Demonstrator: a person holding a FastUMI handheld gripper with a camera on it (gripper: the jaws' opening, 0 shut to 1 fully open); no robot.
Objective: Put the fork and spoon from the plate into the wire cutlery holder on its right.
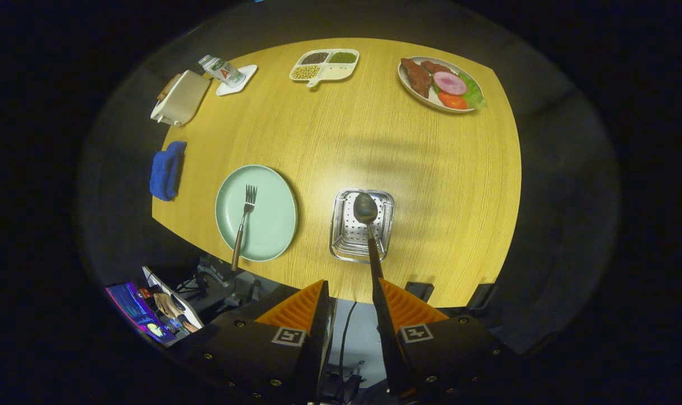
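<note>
Spoon going into the wire holder; fork waits on the plate.

The gripper (349, 295) has its jaws apart, the spoon (367, 216) leaning on one finger over the holder (387, 216) at centre; next, the fork (244, 216) on the plate (273, 225).

Wood-grain counter (375, 140). Near edge: pale green plate (273, 236), wire cutlery holder (362, 226) to its right. Far side: divided tray of beans (324, 66), food plate (439, 84), coaster (238, 80), toaster (180, 98), blue cloth (167, 170).
</note>
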